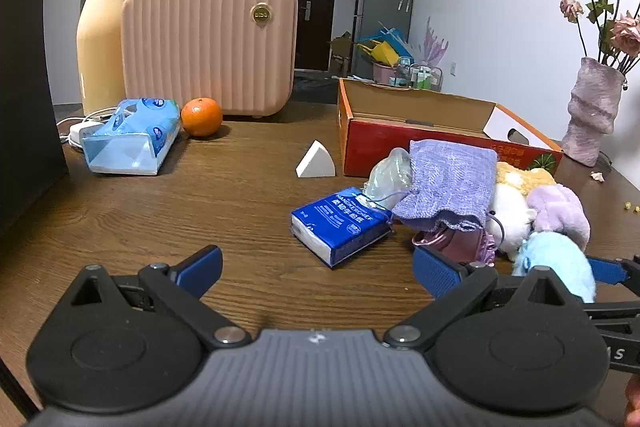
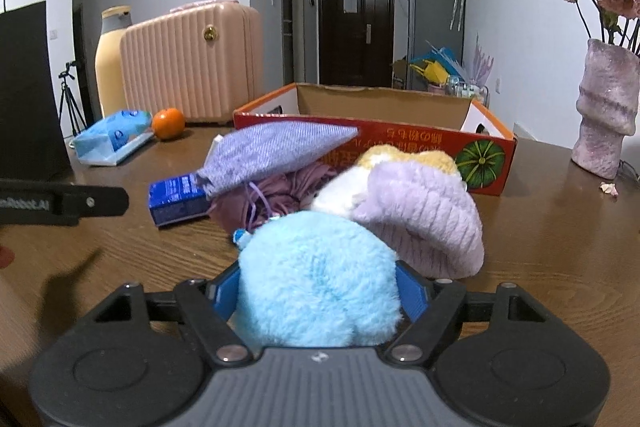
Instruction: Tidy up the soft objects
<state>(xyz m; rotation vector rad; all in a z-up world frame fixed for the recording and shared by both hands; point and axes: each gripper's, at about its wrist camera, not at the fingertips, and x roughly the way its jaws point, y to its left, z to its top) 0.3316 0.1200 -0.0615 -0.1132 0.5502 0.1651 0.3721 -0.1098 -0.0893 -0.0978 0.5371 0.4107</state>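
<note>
A dark wood-grain worktop (image 1: 168,211) carries a pink ribbed case (image 1: 210,47), a yellow flask (image 1: 100,43), a pale blue tissue pack (image 1: 132,137), an orange (image 1: 201,117) and a white wedge (image 1: 315,161) at the far left. An open red cardboard box (image 1: 420,139) and a mauve vase (image 1: 592,111) stand to the right. Just before the box lie a blue handkerchief pack (image 1: 338,227) and a heap of soft things, among them a lilac pouch (image 1: 448,183), a lilac plush hat (image 2: 420,211) and a light blue plush (image 2: 320,279).

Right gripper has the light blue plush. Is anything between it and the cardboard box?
Yes. The lilac plush hat, the white-and-yellow plush toy and the purple pouch lie piled before the cardboard box; the right gripper must carry the light blue plush over them.
</note>
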